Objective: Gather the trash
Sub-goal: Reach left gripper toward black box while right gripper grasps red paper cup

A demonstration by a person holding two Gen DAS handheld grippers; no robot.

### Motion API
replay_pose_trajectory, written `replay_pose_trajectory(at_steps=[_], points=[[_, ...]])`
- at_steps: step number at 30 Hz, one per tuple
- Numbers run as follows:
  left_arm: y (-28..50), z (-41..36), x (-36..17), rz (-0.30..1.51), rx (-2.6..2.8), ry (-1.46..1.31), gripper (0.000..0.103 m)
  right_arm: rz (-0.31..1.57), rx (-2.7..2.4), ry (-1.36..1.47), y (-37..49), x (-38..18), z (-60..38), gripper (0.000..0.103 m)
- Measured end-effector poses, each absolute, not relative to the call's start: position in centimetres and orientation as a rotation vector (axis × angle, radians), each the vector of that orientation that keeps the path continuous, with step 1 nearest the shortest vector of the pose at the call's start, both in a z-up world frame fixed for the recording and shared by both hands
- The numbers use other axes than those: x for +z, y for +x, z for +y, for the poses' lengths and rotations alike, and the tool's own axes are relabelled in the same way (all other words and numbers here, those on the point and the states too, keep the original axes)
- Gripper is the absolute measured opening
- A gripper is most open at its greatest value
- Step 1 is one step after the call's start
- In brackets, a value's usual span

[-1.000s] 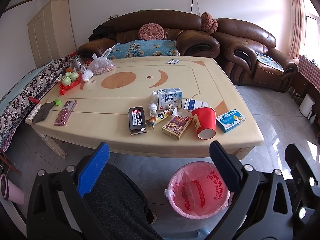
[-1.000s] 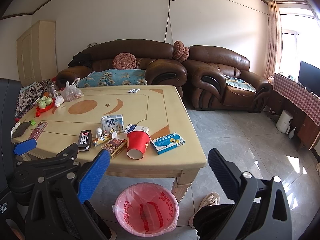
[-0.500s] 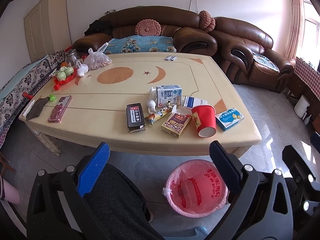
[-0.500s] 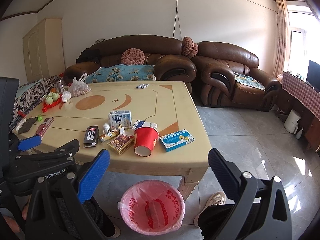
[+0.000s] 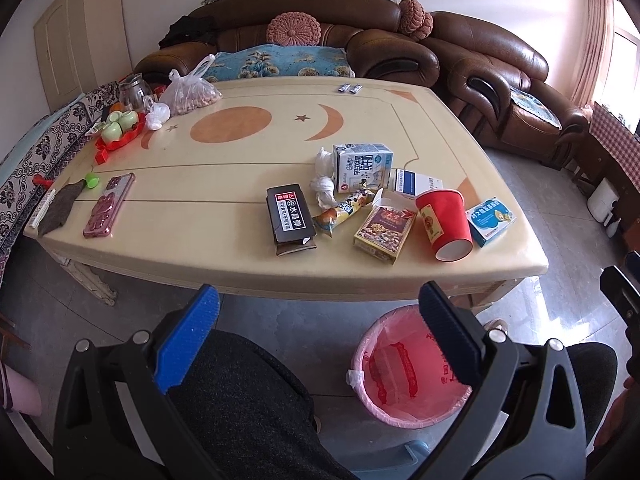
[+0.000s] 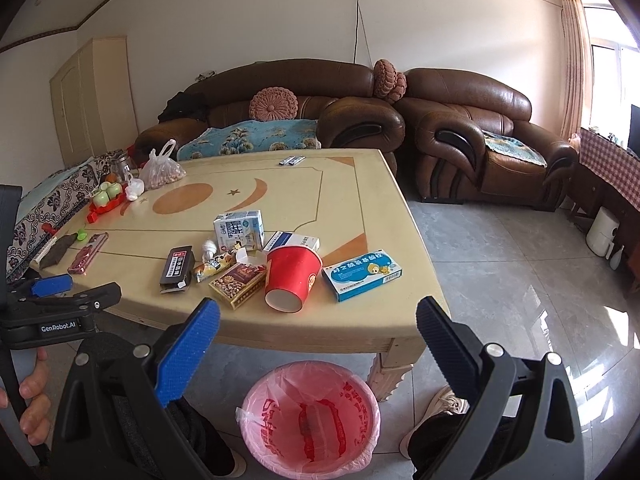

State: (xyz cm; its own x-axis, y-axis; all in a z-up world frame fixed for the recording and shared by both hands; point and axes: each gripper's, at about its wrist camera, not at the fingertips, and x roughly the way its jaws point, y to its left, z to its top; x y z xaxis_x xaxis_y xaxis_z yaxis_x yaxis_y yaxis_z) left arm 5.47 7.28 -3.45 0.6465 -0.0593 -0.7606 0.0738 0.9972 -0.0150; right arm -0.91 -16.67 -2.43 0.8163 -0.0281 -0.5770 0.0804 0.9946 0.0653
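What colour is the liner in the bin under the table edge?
Pink with red print; the bin liner shows best in the right wrist view.

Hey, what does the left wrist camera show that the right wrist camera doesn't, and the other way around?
Only the left wrist view shows the left hand-held gripper from behind, open and empty.

Only the right wrist view shows the right hand-held gripper, open and empty, a hand holding the left one, a beige shoe and a white appliance in full.

Both show the table, red paper cup, blue box, milk carton and pink-lined bin.
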Motion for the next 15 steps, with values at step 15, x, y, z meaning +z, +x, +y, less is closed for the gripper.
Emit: replay_pose_trajectory(at_steps=[15], points=[[13.3, 8.7, -5.4, 0.976, -0.039, -0.092, 0.098, 0.681, -0.006, 0.113, 5.6, -6.0, -16.2, 0.097]])
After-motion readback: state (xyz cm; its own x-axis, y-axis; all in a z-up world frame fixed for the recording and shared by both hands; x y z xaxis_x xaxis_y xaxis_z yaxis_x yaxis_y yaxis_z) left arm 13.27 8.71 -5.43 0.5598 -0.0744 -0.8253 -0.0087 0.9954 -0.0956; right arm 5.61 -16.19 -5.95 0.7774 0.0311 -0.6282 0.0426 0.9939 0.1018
